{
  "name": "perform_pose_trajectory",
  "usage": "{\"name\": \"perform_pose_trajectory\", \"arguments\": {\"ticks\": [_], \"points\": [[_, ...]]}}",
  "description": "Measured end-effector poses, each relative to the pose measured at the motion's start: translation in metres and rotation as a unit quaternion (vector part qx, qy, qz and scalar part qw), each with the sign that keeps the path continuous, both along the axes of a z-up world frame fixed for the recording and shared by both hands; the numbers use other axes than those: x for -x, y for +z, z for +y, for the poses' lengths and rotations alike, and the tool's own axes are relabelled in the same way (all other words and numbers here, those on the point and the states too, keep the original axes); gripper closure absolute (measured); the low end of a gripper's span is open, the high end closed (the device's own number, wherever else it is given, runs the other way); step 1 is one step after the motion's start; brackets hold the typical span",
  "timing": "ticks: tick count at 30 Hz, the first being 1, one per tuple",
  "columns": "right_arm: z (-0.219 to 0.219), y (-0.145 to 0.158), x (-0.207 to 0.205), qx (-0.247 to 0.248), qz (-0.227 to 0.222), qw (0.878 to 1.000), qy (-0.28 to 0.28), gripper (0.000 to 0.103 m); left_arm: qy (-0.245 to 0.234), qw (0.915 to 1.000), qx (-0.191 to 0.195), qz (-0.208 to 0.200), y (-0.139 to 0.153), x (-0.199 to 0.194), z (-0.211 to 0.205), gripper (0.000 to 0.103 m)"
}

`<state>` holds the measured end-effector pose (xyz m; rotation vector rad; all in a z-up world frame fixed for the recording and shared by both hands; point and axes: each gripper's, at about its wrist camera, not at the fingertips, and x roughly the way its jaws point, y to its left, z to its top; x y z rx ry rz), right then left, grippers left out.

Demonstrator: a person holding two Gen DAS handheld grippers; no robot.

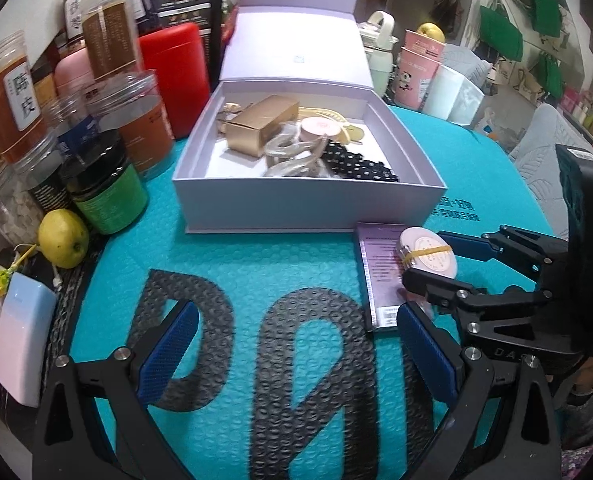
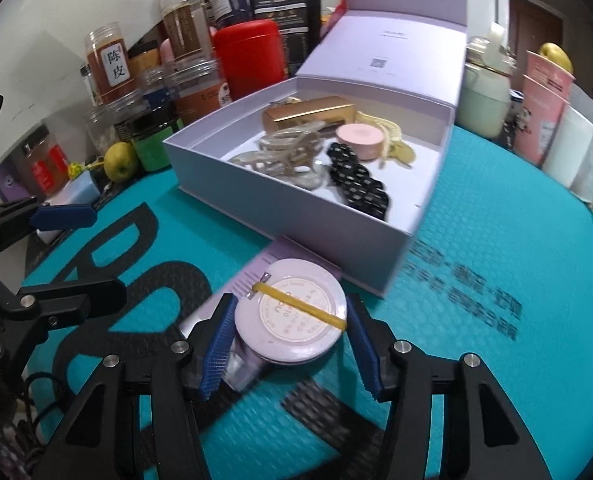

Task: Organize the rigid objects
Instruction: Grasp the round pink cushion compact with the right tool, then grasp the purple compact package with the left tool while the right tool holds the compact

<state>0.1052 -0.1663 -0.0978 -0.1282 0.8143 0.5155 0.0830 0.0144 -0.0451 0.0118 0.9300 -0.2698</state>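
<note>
The round lilac tin (image 2: 290, 312), banded by a yellow elastic, is being bracketed by the right gripper (image 2: 292, 338) while it is lying on a flat purple packet (image 1: 378, 276), just in front of the open lilac box (image 2: 296, 216). The blue pads (image 2: 216, 344) are being held at the tin's 2 sides; the left one looks touching, the right one at the very edge, so a firm clench cannot be confirmed. The pick-up step is judged to be in hand. Next, the grip is probably to be tightened and the tin lifted over the box's near wall and set among the gold carton (image 2: 308, 114), the pink tin (image 2: 358, 140) and the hair clips (image 2: 292, 152). The left gripper (image 1: 296, 356) is being held released and empty over the teal bubble mat (image 1: 296, 248). Beyond, jars (image 1: 16, 92), a red canister (image 1: 174, 76) and a lemon (image 1: 62, 238) are being crowded along the mat's edge.
</note>
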Motion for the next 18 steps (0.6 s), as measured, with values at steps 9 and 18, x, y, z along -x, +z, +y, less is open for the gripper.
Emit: {"name": "perform_pose_trajectory", "arguments": {"ticks": [9,18], "points": [[-0.043,-0.003,0.025,0.017,0.002,0.999,-0.045,0.049,-0.042,0.9991,0.000,0.000,-0.008,-0.006,-0.038,0.002],[-0.064,-0.009,0.037,0.006,0.009,0.997,-0.077,0.049,-0.059,0.9982,0.004,0.002,-0.021,-0.021,-0.068,0.013]]}}
